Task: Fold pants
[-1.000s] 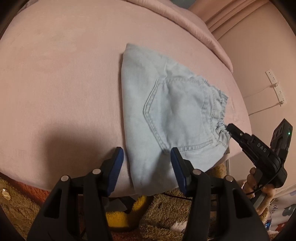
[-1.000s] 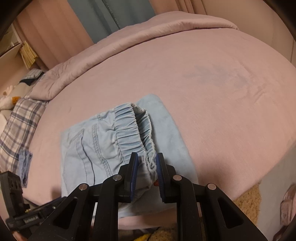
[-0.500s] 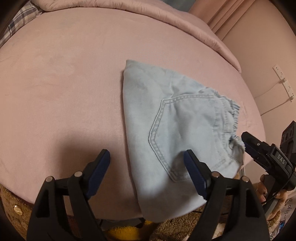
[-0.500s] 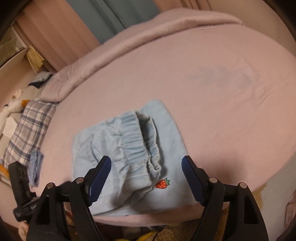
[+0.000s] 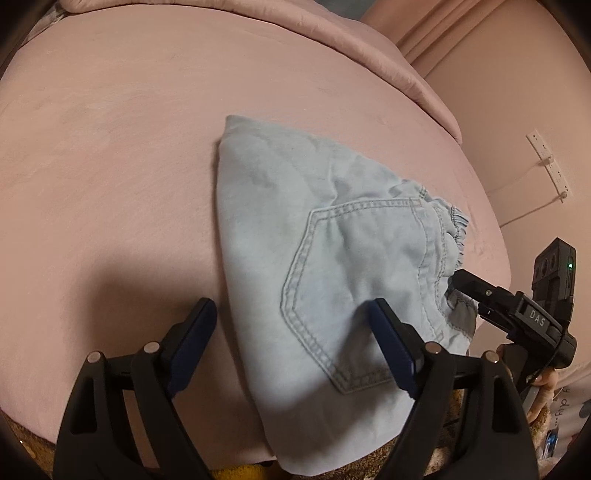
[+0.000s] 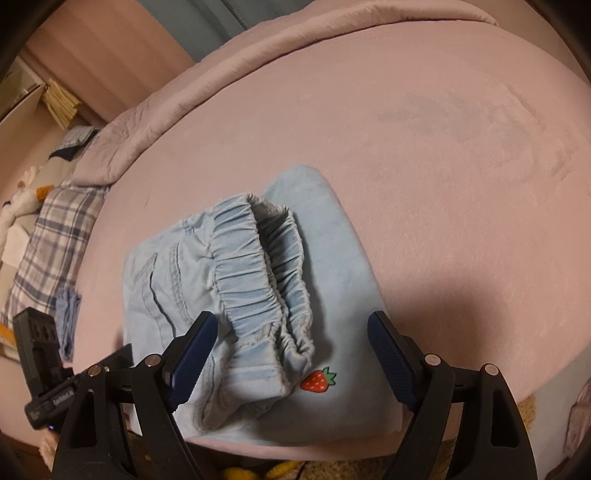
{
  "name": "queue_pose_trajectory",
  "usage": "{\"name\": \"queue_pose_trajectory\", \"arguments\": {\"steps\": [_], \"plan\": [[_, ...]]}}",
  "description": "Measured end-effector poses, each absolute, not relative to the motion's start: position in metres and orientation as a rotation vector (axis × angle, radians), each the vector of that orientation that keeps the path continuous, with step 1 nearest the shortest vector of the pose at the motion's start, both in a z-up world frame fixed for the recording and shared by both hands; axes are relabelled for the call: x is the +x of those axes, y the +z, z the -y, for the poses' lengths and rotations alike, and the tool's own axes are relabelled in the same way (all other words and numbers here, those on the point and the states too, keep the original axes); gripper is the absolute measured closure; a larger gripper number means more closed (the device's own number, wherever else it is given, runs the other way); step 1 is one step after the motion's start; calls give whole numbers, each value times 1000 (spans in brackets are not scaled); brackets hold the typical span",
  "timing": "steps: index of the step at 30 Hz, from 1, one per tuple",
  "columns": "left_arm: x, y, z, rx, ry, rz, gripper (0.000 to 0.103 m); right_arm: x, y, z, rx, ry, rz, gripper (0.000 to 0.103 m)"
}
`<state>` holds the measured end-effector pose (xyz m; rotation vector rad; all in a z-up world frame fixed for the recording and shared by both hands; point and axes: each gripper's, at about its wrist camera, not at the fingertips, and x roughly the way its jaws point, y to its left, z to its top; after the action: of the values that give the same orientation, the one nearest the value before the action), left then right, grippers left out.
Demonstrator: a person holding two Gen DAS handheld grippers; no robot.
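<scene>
The light blue denim pants [image 5: 332, 280] lie folded into a compact stack near the front edge of the pink bed [image 5: 110, 184]. A back pocket faces up. In the right wrist view the pants [image 6: 258, 295] show the gathered elastic waistband on top and a small strawberry patch [image 6: 318, 380] on the layer beneath. My left gripper [image 5: 295, 339] is open and empty, just above the pants' near edge. My right gripper [image 6: 291, 350] is open and empty, jaws wide on either side of the waistband end. It also shows in the left wrist view [image 5: 509, 314] beside the waistband.
A rolled pink duvet [image 5: 258, 22] runs along the far side of the bed. A plaid pillow [image 6: 48, 236] lies at the left. A wall socket strip with cable [image 5: 550, 166] is on the right wall. A brown fluffy rug [image 5: 454, 443] lies below the bed edge.
My right gripper was shut on the waistband one second ago and has let it go and opened wide. My left gripper opened wider. The pants now rest flat on the bed.
</scene>
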<state>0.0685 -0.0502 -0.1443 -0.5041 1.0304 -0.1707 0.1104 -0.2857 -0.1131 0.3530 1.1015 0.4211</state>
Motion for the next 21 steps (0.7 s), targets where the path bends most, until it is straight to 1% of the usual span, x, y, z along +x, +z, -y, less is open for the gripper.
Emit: {"name": "queue_pose_trajectory", "arguments": {"steps": [3, 8, 16, 21], "plan": [[72, -146, 52, -541, -227, -1025, 28, 111, -115, 284, 328, 436, -1105, 20], [82, -148, 57, -564, -274, -1030, 29, 117, -118, 290, 367, 473, -1116, 20], [78, -147, 58, -553, -279, -1031, 36, 123, -117, 298, 416, 489, -1123, 20], [76, -146, 56, -546, -272, -1036, 37, 134, -122, 306, 399, 454, -1126, 19]]}}
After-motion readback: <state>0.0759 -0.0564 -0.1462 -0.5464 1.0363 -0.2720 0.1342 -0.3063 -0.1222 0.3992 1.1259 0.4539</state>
